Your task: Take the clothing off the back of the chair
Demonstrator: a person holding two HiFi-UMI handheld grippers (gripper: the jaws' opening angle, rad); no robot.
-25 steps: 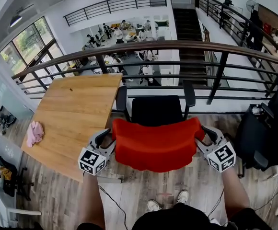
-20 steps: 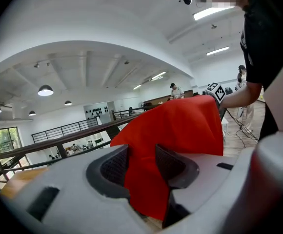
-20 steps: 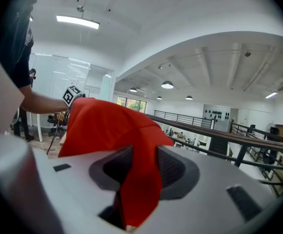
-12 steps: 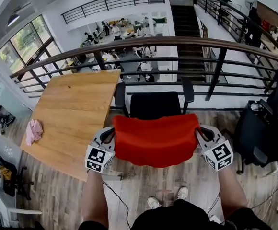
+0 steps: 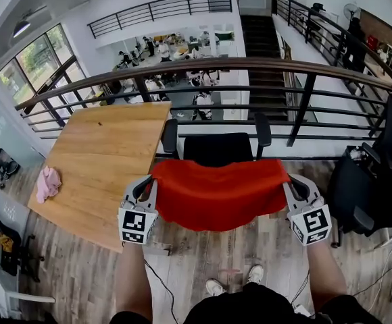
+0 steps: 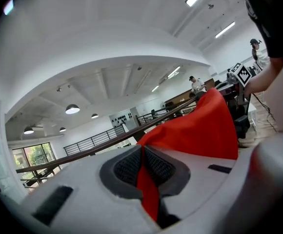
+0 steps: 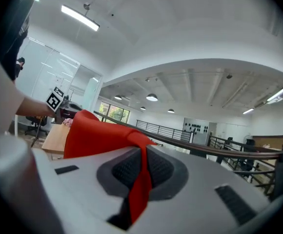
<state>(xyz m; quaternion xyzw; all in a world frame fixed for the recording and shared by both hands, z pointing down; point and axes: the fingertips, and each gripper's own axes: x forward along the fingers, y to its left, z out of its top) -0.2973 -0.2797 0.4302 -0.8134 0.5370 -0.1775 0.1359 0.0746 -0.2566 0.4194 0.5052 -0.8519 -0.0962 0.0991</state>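
The red garment (image 5: 219, 194) hangs stretched between my two grippers, in front of and slightly above the black office chair (image 5: 219, 148). My left gripper (image 5: 152, 185) is shut on its left end; the left gripper view shows red cloth (image 6: 205, 126) pinched between the dark pads (image 6: 127, 167). My right gripper (image 5: 288, 185) is shut on the right end; in the right gripper view a red fold (image 7: 92, 133) runs between its pads (image 7: 161, 168). The garment hides the chair's backrest; the seat and both armrests show beyond it.
A wooden table (image 5: 101, 160) stands left of the chair, with a pink cloth (image 5: 49, 183) near its left edge. A dark railing (image 5: 250, 66) runs behind the chair above a lower floor. Another black chair (image 5: 378, 181) stands at the right. The person's shoes (image 5: 213, 287) are below.
Both grippers have shut on the ends of the red garment and risen with it. The garment now hangs freer and is pulled wider, with more of the chair's seat showing behind.
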